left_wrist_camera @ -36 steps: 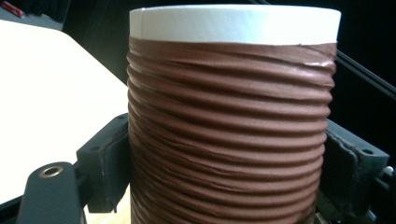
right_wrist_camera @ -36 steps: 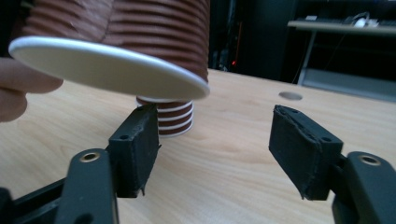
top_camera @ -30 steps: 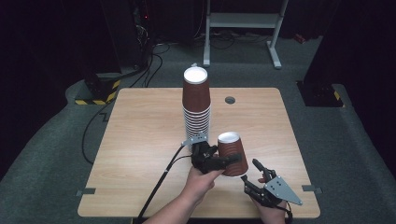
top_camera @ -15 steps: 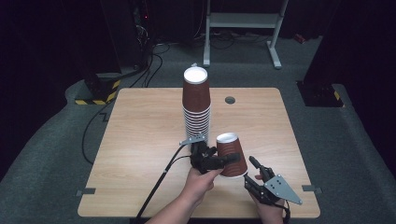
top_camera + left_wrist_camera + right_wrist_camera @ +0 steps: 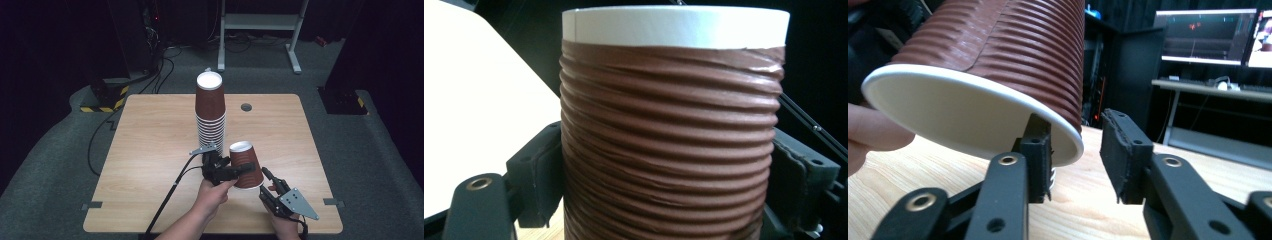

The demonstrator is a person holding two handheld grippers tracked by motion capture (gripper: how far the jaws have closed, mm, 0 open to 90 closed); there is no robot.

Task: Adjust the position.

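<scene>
The high view shows a single brown ribbed paper cup point(image 5: 245, 165), upside down with its white base uppermost, held near the front of the wooden table point(image 5: 150, 130), a little right of centre. The left gripper point(image 5: 235, 171) is clamped across its ribbed side, coming in from the left; the left gripper view has the cup point(image 5: 671, 130) upright between both black pads, each pressed against the wall. The cup's open white rim sits tilted and lifted off the wood in the right gripper view, where the cup point(image 5: 998, 55) hangs just above and to the left of the right gripper point(image 5: 1075, 155). That gripper's jaws stand apart with nothing between them, the left pad just under the rim's edge. In the high view the right gripper point(image 5: 267, 176) lies just right of the cup, at the near edge. Farther back, behind the held cup, a tall stack of cups point(image 5: 210, 112) stands on the table's middle, and a small grey grommet point(image 5: 246, 107) sits to its right.
</scene>
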